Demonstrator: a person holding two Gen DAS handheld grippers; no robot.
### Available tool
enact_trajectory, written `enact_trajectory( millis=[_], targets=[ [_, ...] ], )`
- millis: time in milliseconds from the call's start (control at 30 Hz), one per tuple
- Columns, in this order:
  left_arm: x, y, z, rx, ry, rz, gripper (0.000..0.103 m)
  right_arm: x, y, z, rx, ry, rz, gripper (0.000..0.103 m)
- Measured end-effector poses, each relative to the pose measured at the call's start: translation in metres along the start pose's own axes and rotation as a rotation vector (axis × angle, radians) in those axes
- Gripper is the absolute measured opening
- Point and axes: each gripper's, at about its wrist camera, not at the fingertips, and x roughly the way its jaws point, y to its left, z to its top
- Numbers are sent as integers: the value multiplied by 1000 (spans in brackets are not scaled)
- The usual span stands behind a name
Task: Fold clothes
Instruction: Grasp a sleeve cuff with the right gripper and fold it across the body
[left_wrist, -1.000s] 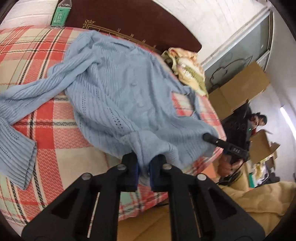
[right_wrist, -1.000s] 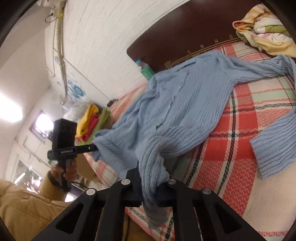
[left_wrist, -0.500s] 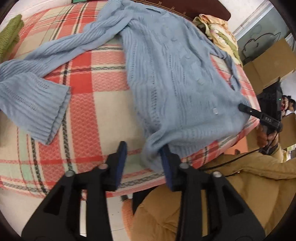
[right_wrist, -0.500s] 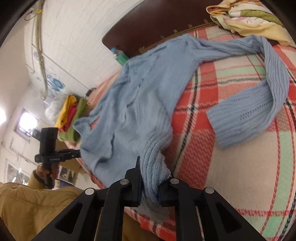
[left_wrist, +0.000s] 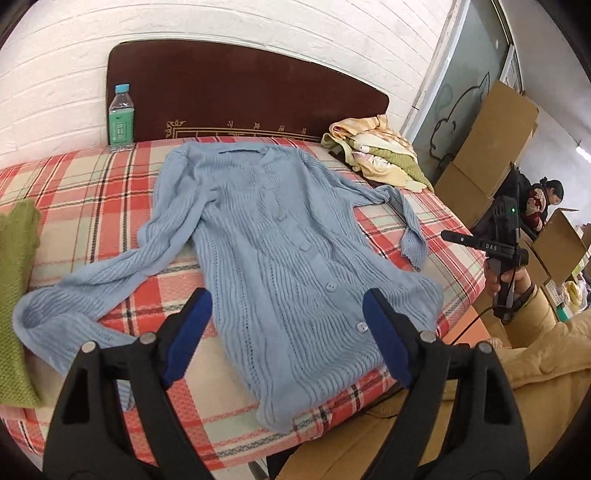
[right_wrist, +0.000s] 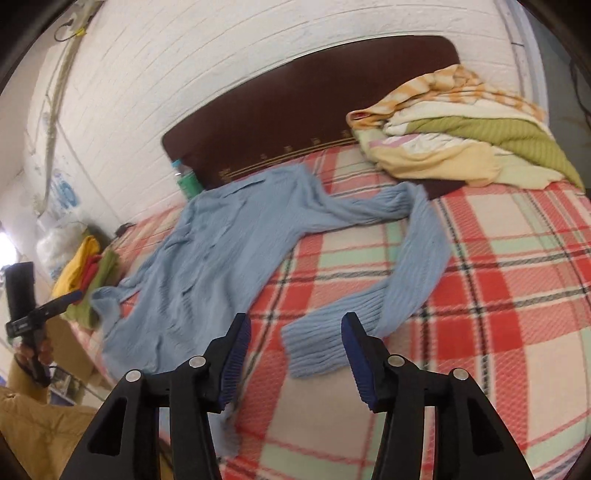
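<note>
A light blue knitted cardigan (left_wrist: 280, 266) lies spread face up on the plaid bed (left_wrist: 85, 192), buttons down its front, collar toward the headboard. Its sleeves trail out to both sides. My left gripper (left_wrist: 284, 314) hovers above the hem, jaws opening wide, nothing between the blue pads. In the right wrist view the cardigan (right_wrist: 221, 254) stretches away to the left, and one sleeve cuff (right_wrist: 314, 343) lies just beyond my right gripper (right_wrist: 295, 332). The right jaws are opening too and hold nothing.
A green-labelled water bottle (left_wrist: 120, 118) stands by the dark headboard (left_wrist: 243, 99). A pile of yellow and green clothes (left_wrist: 376, 155) sits at the bed's far right corner. A green knit (left_wrist: 16, 295) lies at the left. Cardboard boxes (left_wrist: 491, 147) and another person (left_wrist: 543, 195) are at the right.
Both grippers let go of the cardigan's hem and opened wide. The cardigan now lies flat on the bed, and both cameras have pulled back and tilted up toward the headboard.
</note>
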Motion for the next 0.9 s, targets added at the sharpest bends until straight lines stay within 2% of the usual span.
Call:
enact_trajectory(
  millis=[167, 300, 400, 433, 467, 500, 533, 633, 900],
  targets=[
    [58, -34, 9, 83, 59, -29, 84, 29, -18, 11, 18, 35, -157, 56],
    [91, -56, 16, 140, 99, -67, 84, 48, -26, 7, 13, 67, -219, 56],
    [107, -66, 21, 153, 122, -115, 84, 59, -33, 0, 25, 95, -223, 55],
    [113, -69, 22, 156, 131, -127, 84, 61, -35, -1, 22, 89, -233, 45],
    [117, -71, 23, 160, 140, -133, 84, 59, -38, 0, 33, 80, -228, 23],
    [120, -73, 24, 163, 147, -138, 84, 56, -42, 1, 55, 73, -207, 11],
    [123, -74, 25, 164, 156, -145, 84, 53, -46, 3, 78, 65, -186, 8],
    [128, -74, 26, 155, 166, -166, 84, 34, -58, 11, 161, 11, -87, 8],
    [134, -59, 34, 93, 164, -208, 84, -51, -77, 39, 334, -238, 230, 8]
  ],
)
